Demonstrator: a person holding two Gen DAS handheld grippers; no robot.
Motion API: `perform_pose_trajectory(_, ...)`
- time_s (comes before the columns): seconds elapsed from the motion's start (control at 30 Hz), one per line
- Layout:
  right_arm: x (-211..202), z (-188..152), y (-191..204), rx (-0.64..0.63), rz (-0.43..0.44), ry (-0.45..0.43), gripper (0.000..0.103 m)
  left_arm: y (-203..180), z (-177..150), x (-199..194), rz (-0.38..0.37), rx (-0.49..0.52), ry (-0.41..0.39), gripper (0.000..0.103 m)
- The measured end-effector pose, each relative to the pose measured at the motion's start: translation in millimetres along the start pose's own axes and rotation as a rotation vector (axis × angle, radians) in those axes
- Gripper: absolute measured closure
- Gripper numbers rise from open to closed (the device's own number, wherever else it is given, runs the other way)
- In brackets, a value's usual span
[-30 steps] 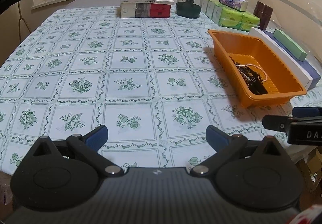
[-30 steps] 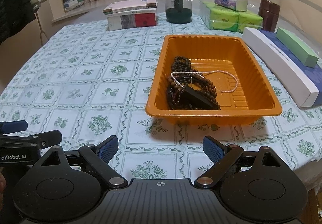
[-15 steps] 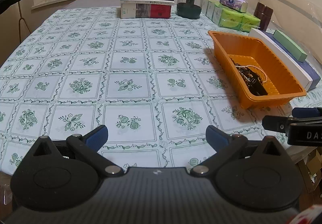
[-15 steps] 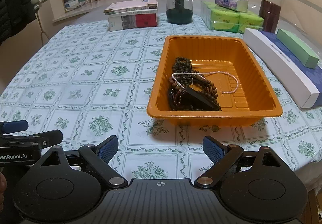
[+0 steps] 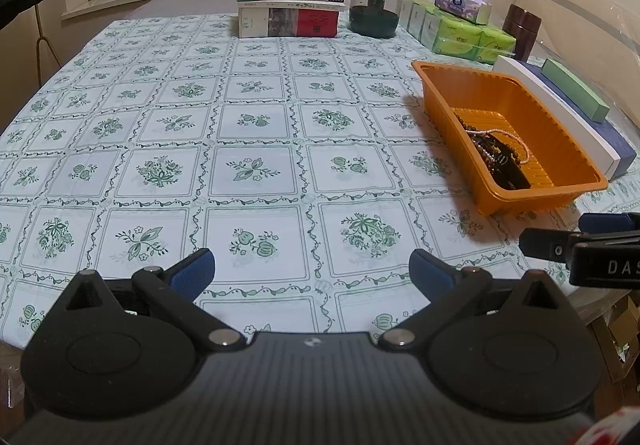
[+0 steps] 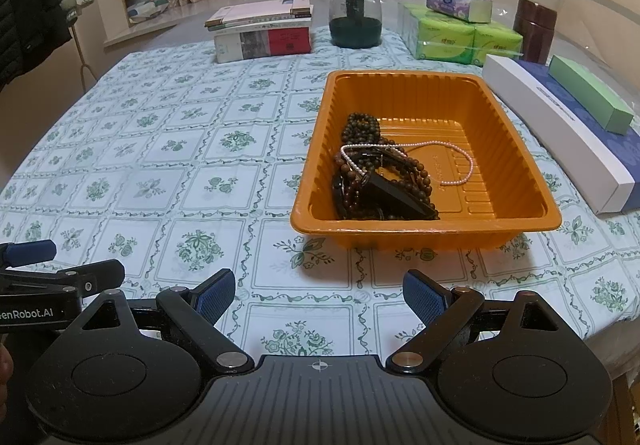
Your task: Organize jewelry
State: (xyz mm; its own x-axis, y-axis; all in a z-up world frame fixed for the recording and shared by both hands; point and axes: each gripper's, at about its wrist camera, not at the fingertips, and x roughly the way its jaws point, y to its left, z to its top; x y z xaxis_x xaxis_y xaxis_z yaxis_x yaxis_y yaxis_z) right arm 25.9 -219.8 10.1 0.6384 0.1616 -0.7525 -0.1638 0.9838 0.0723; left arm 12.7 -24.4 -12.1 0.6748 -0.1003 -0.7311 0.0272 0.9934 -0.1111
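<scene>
Both of your grippers hang over the near edge of the surface [image 5: 256,133], each spread wide and holding nothing: the left gripper [image 5: 311,272] above bare floral cloth, the right gripper [image 6: 319,295] facing the orange tray [image 6: 424,229]. Inside that tray lie dark wooden bead strands [image 6: 360,129], a pale pearl necklace [image 6: 460,153] and a black case [image 6: 394,199], heaped toward its left side.

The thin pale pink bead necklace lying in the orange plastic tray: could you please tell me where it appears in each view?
Left wrist: thin pale pink bead necklace right of centre, inside the orange plastic tray.
Right wrist: centre-right, looping off the dark bead pile.
Shared landmark: dark green glass jar.
</scene>
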Motion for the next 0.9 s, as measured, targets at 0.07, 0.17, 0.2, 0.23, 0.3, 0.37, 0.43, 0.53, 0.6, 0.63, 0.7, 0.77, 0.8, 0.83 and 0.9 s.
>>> perform_pose_trajectory(0.07,0.0,-0.1,0.0,0.0,0.0,0.001,0.013,-0.1,-0.1,-0.1,-0.001,0.0,0.001,0.0)
perform_pose_trajectory(0.17,0.0,-0.1,0.0,0.0,0.0,0.001,0.013,0.0,0.0,0.1,0.0,0.0,0.001,0.0)
perform_pose_trajectory(0.2,-0.1,0.0,0.0,0.001,0.0,0.001,0.013,-0.2,0.1,-0.3,-0.001,0.0,0.0,0.0)
perform_pose_trajectory(0.23,0.0,0.0,0.1,0.001,0.0,0.001,0.013,0.0,0.0,-0.2,0.0,-0.001,-0.001,0.0)
perform_pose_trajectory(0.3,-0.2,0.0,0.2,0.0,0.0,0.001,0.013,0.0,-0.2,-0.1,0.0,0.0,-0.001,0.0)
perform_pose_trajectory(0.37,-0.3,-0.2,0.2,0.0,0.001,0.0,0.013,0.3,-0.1,0.0,0.0,-0.001,0.0,0.0)
perform_pose_trajectory(0.43,0.0,-0.3,0.1,0.0,0.0,0.0,0.013,0.7,-0.2,0.1,0.0,-0.001,-0.001,0.0)
perform_pose_trajectory(0.53,-0.2,-0.1,0.0,0.001,0.0,0.0,0.013,0.3,-0.1,-0.4,-0.001,-0.001,-0.001,0.0)
perform_pose_trajectory(0.6,-0.2,-0.1,0.0,0.001,0.0,0.0,0.013,0.4,-0.3,-0.4,-0.001,0.0,-0.002,0.0)
perform_pose_trajectory(0.63,-0.2,-0.1,0.0,0.001,0.0,0.0,0.013,0.0,-0.1,-0.7,-0.001,0.001,-0.003,0.0)
perform_pose_trajectory(0.7,-0.2,-0.1,-0.1,0.001,0.001,0.0,0.013,-1.3,0.5,-1.2,-0.003,0.002,-0.003,0.0)
perform_pose_trajectory(0.77,-0.8,-0.1,-0.3,0.001,0.001,-0.001,0.013,-2.3,0.3,-2.5,-0.004,0.004,-0.009,0.0)
perform_pose_trajectory(0.8,-1.0,0.0,-0.2,0.001,0.0,-0.001,0.013,-2.8,0.3,-3.4,-0.003,0.005,-0.014,0.0)
perform_pose_trajectory(0.83,-1.0,0.0,-0.4,0.001,0.001,-0.001,0.013,-3.2,0.6,-4.0,-0.001,0.006,-0.018,0.0)
perform_pose_trajectory(0.9,-0.9,0.0,-0.5,0.002,0.001,-0.001,0.013,-2.3,1.1,-3.9,-0.004,0.005,-0.019,0.0)
